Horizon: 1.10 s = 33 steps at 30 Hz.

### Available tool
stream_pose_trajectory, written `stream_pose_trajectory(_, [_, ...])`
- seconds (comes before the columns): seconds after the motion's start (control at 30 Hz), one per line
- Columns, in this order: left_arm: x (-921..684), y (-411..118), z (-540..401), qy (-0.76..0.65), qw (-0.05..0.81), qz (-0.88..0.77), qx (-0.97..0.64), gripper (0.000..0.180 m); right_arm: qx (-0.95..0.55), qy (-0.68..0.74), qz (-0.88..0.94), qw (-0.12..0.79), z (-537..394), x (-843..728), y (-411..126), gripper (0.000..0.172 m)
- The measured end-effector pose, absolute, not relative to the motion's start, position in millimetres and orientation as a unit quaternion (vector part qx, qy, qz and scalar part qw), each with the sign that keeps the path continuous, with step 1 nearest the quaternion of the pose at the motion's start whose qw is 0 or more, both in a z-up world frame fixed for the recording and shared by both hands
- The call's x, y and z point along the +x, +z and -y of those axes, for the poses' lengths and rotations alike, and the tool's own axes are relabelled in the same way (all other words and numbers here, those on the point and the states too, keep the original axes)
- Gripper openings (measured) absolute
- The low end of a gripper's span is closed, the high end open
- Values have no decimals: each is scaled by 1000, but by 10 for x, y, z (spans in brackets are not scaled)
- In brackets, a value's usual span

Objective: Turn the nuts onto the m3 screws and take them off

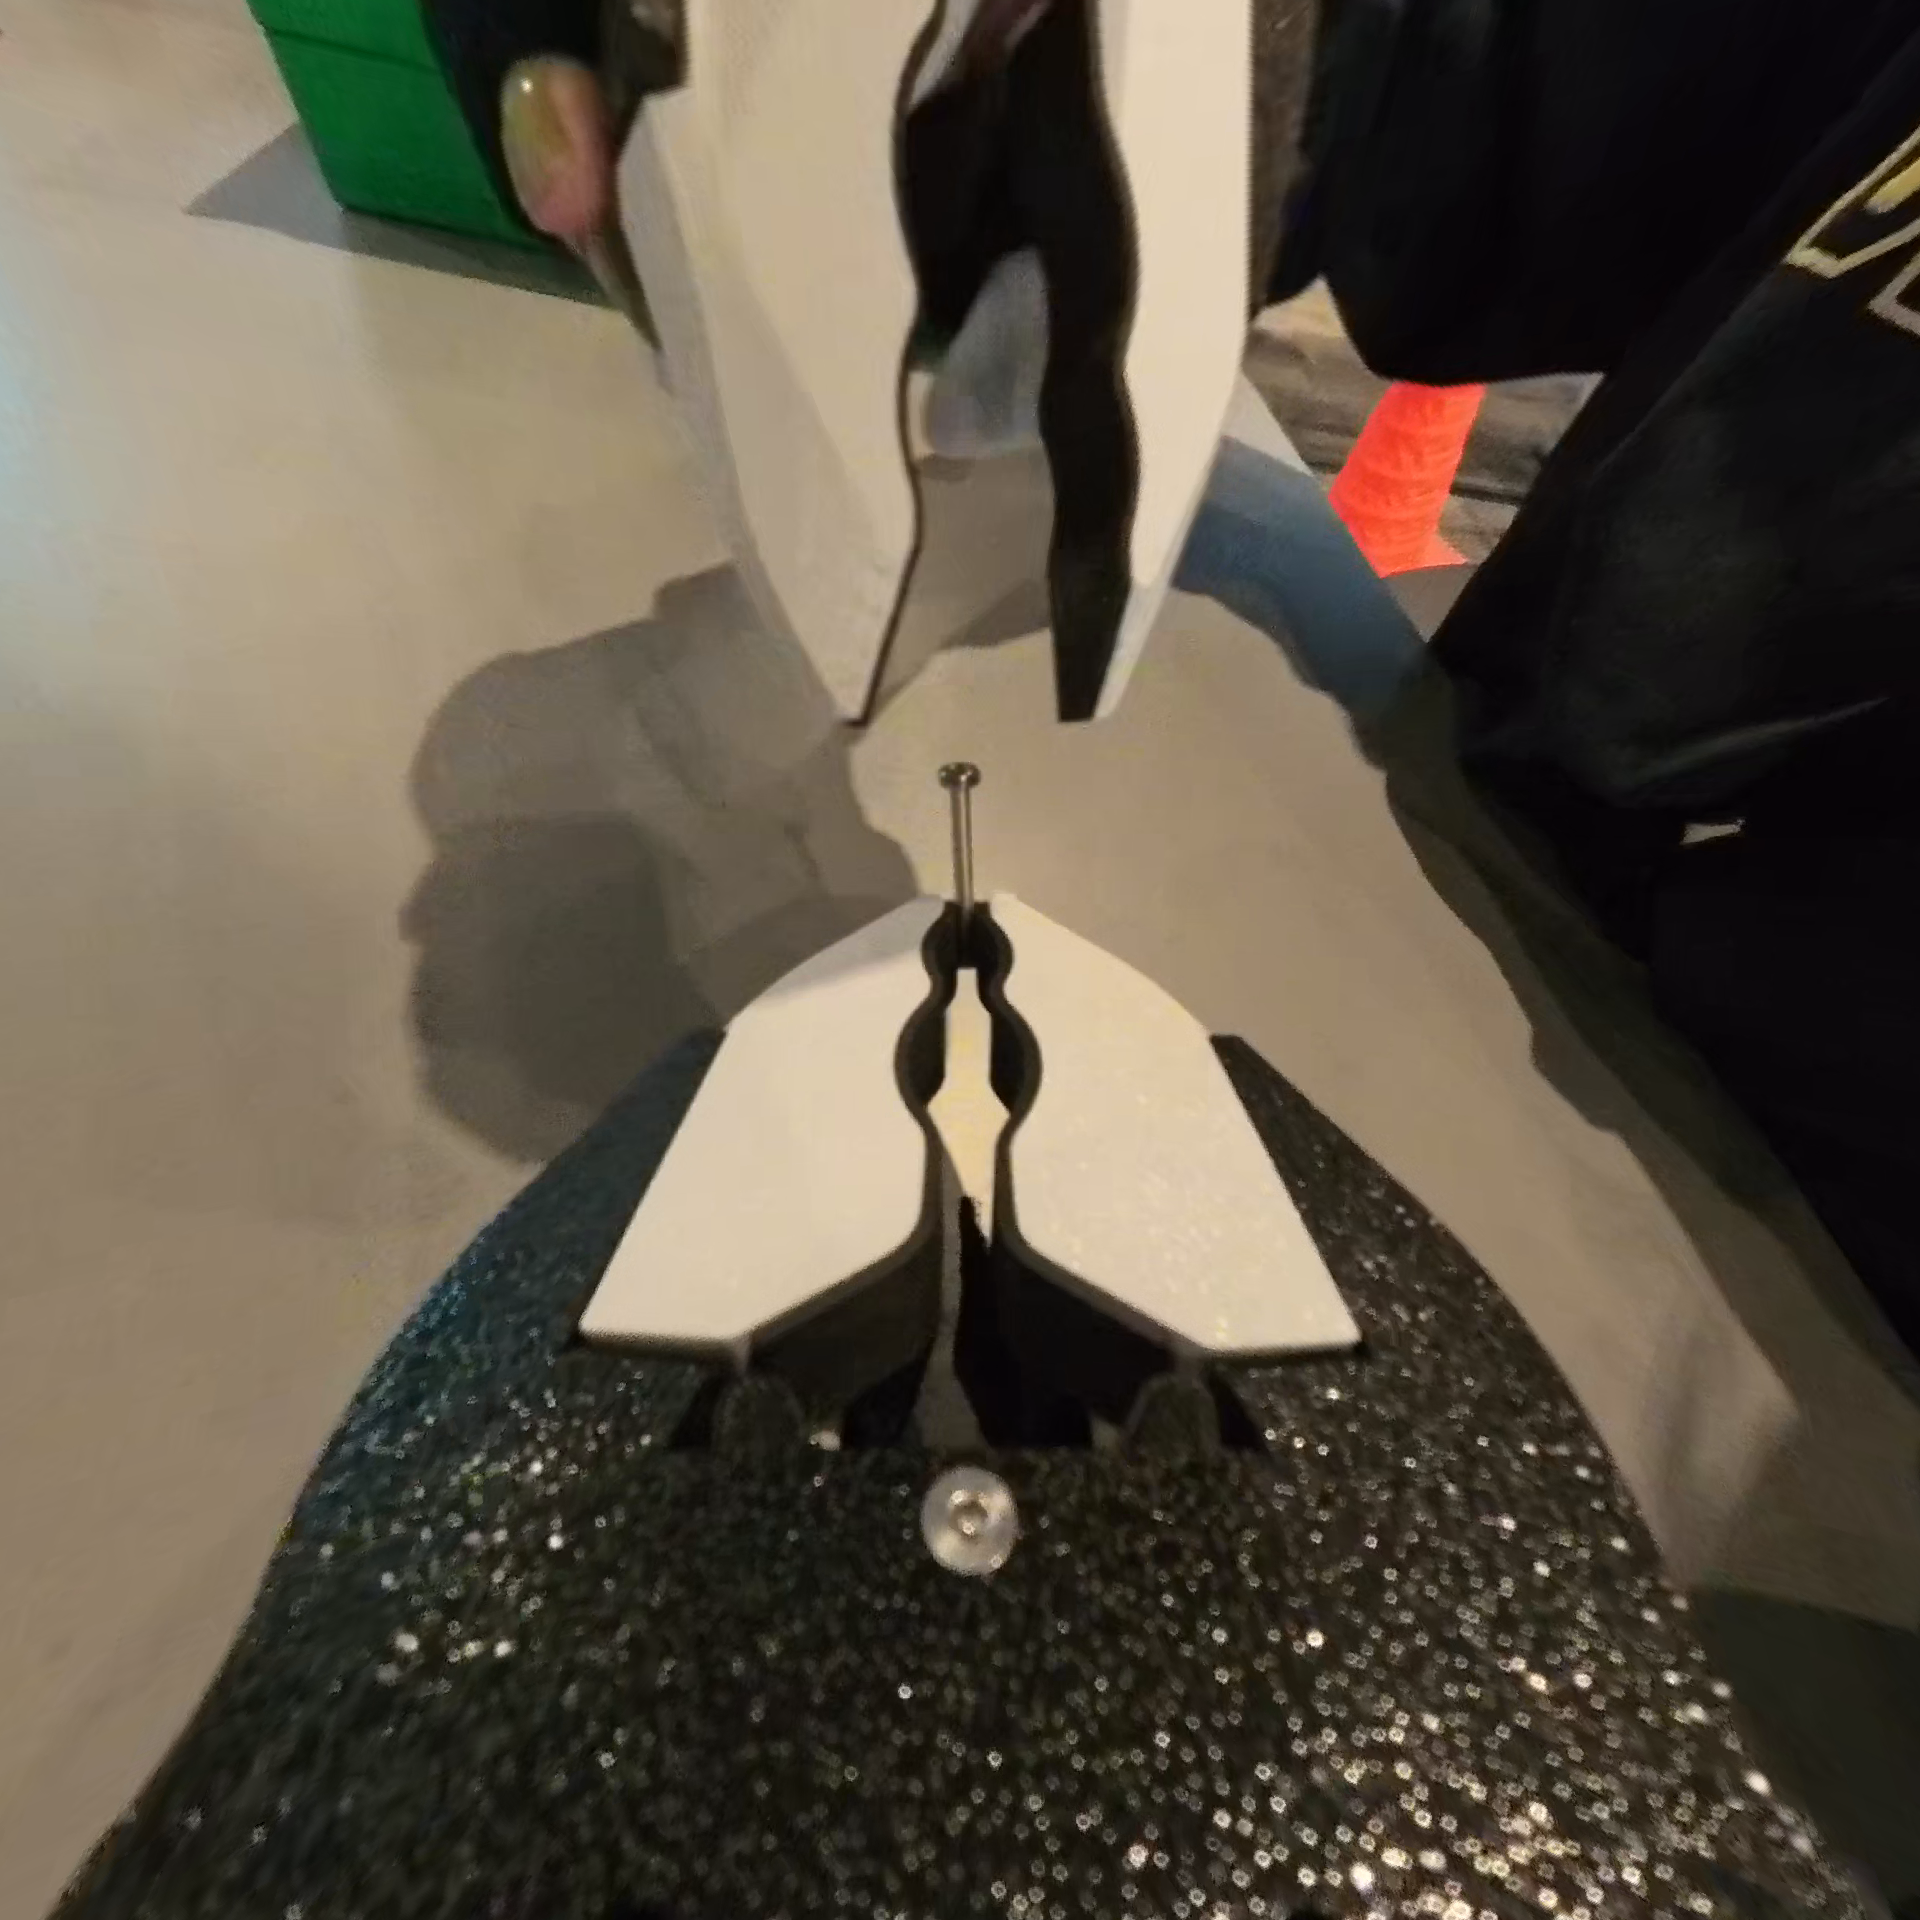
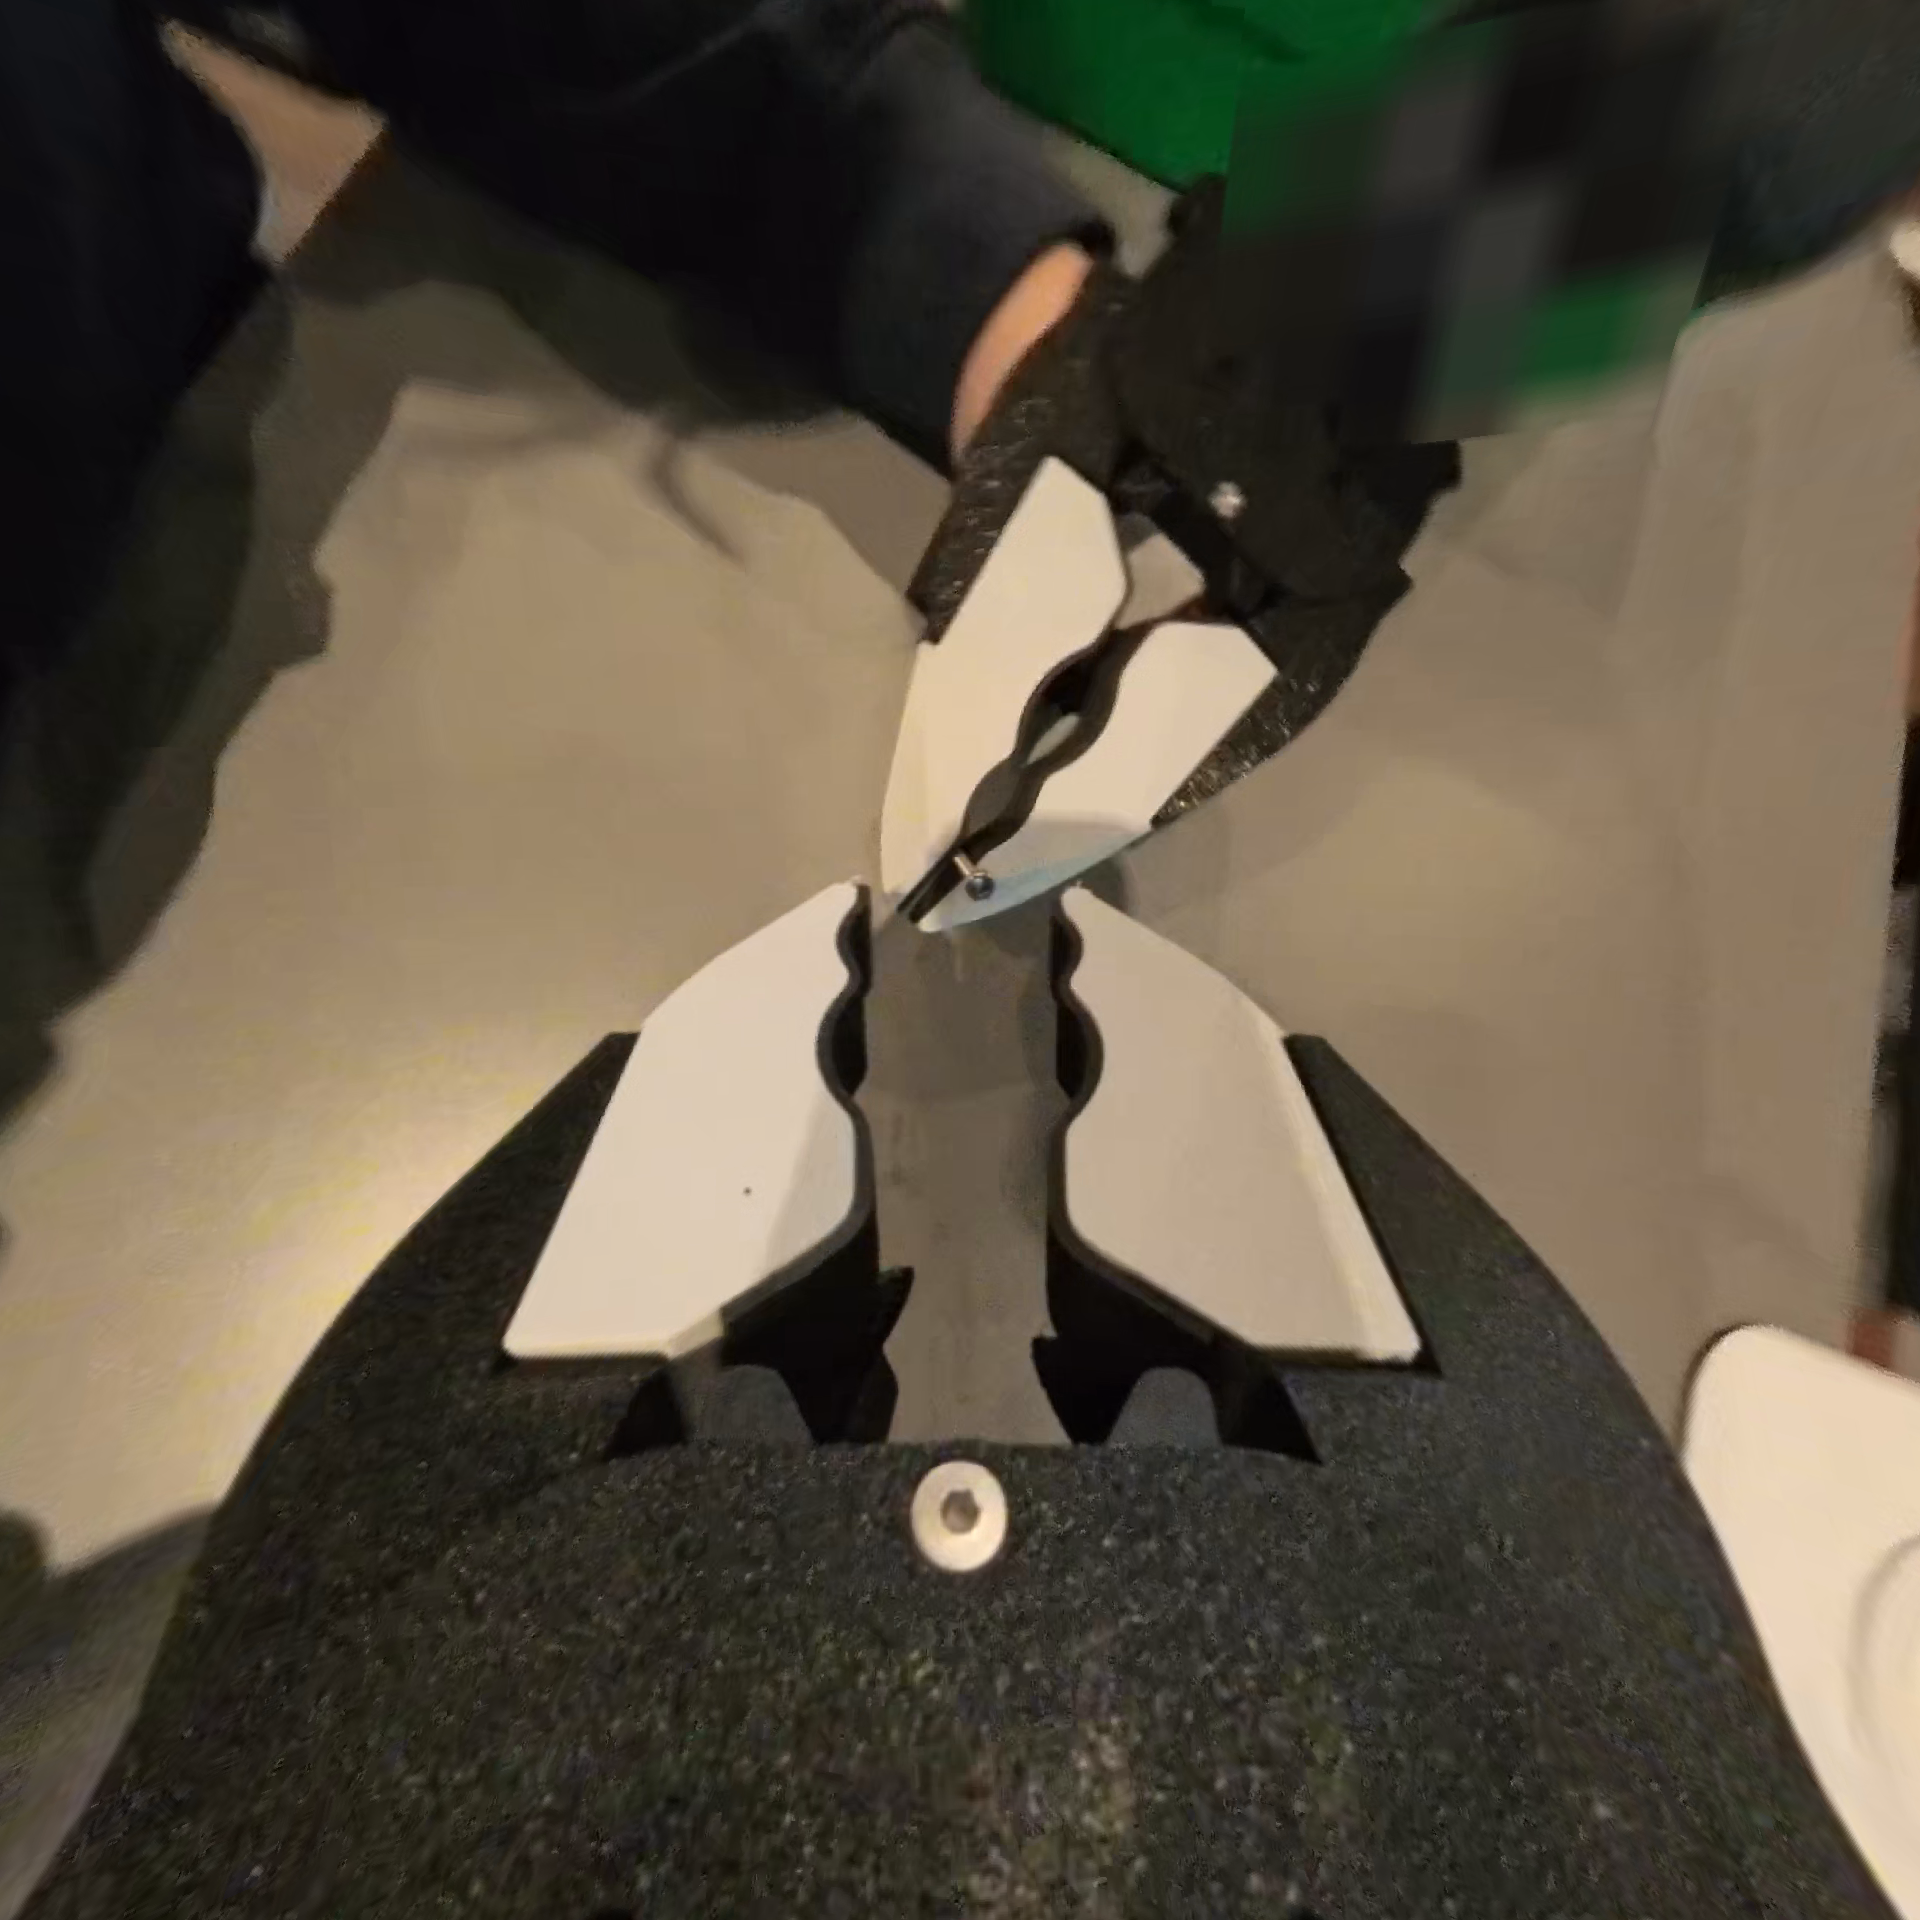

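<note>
Nearest the lens, left gripper (image 1: 966,914) pinches the screw (image 1: 961,831) by its shank tip, long axis straight forward along the fingers, head outward. Right gripper (image 1: 971,717) hangs just beyond with jaws wide and bare. Green box (image 1: 395,125) behind, contents hidden, possibly closed.

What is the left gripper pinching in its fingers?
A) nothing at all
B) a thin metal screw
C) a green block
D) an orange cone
B: the left gripper has its fingers closed on a thin metal screw, whose head end sticks out past the tips toward the open right gripper.
</note>
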<state>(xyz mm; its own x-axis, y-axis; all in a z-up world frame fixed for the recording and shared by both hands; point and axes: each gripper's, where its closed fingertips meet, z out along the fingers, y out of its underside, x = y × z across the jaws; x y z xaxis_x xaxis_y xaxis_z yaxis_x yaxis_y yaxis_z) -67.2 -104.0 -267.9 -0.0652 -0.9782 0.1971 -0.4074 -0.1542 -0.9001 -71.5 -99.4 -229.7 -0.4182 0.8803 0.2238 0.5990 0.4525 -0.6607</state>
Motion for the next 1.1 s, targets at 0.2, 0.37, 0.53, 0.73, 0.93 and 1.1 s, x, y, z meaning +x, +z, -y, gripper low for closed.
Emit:
stream_pose_trajectory(0.2, [-672,-2680,1083,-461,304,-579,-600,2,-378,237,858,255,1048,-727,-2292,16])
stream_pose_trajectory(0.37, [-673,-2680,1100,-462,301,-583,-597,2,-355,221,878,233,1053,-759,-2341,13])
stream_pose_trajectory(0.53, [-677,-2678,1104,-463,301,-583,-596,2,-350,203,887,223,1025,-773,-2380,9])
stream_pose_trajectory(0.73, [-678,-2685,1104,-461,300,-584,-597,2,-364,202,882,222,1017,-768,-2400,6])
stream_pose_trajectory(0.93, [-681,-2681,1048,-456,308,-571,-609,2,-451,201,834,246,952,-769,-2399,5])
stream_pose_trajectory(1.1, [-671,-2728,1035,-438,307,-576,-618,2,-548,184,773,261,956,-759,-2437,5])
